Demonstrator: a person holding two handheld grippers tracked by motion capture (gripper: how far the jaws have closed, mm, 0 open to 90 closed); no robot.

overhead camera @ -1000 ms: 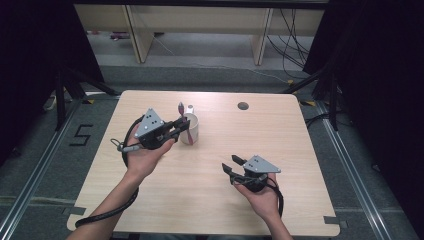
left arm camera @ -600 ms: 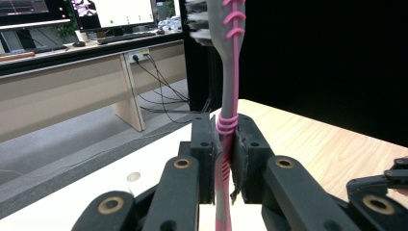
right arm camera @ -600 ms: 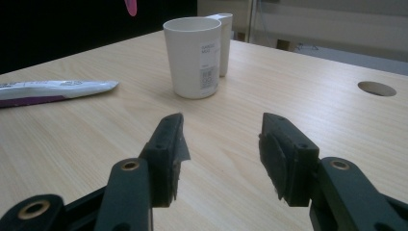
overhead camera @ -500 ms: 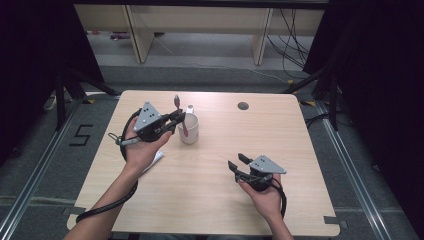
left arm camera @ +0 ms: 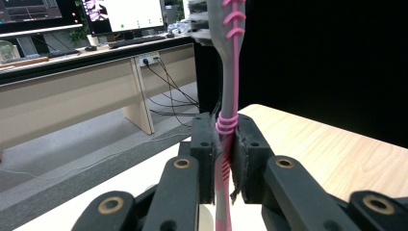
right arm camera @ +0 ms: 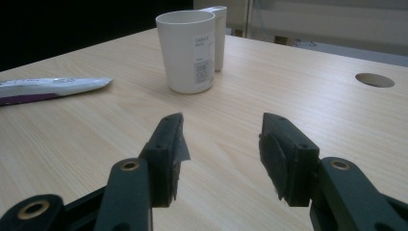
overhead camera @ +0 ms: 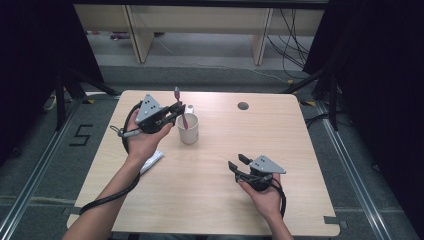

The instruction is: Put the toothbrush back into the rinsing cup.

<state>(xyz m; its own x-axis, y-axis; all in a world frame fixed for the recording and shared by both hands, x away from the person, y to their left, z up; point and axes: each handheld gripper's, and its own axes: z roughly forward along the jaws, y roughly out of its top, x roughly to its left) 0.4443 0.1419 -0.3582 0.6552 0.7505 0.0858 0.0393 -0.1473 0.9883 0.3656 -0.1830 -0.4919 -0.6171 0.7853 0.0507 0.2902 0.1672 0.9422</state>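
While clamped upright, toothbrush [left arm camera: 226, 125], above cup [overhead camera: 188, 128]

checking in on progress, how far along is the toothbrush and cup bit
Done: the left gripper is shut on the toothbrush, lifted off the table. In hand: it hangs above the white cup. Left: lowering it in and letting go. The right gripper waits open.

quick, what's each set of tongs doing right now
Left tongs: shut on the pink toothbrush, above the white cup.
Right tongs: open, holding nothing.
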